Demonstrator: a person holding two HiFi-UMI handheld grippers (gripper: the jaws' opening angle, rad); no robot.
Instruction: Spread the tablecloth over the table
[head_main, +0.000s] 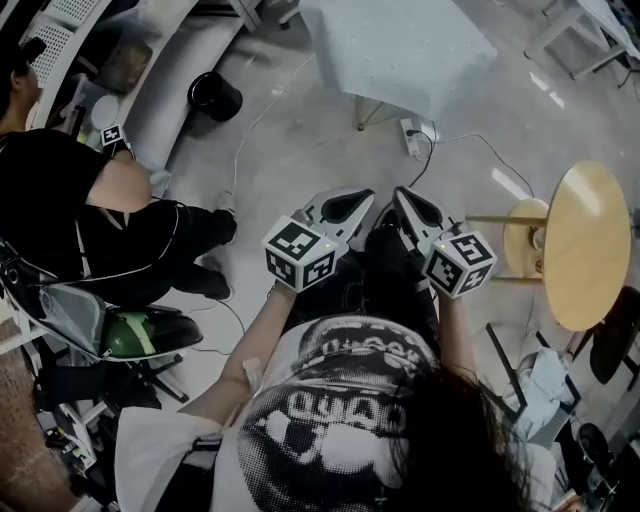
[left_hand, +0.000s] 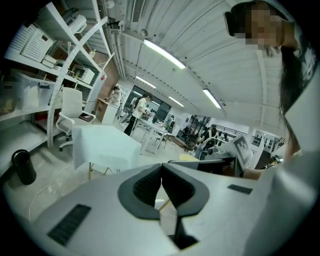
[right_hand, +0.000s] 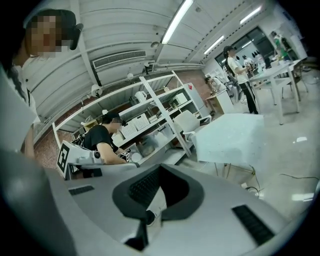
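A pale blue-white tablecloth (head_main: 400, 50) covers a small table at the top of the head view, its edges hanging down over the thin metal legs. It also shows ahead in the left gripper view as the tablecloth (left_hand: 105, 145) and in the right gripper view as the tablecloth (right_hand: 235, 137). Both grippers are held close to the person's chest, far back from the table. My left gripper (head_main: 366, 196) and my right gripper (head_main: 400, 193) point toward it side by side. The left gripper (left_hand: 161, 167) is shut with nothing in it. The right gripper (right_hand: 159, 169) is shut and empty too.
A round wooden table (head_main: 585, 245) stands at the right. A black bin (head_main: 215, 97) sits on the floor at the left of the covered table, and a power strip (head_main: 412, 137) with cables lies under its near edge. A seated person in black (head_main: 100, 220) works at shelving on the left.
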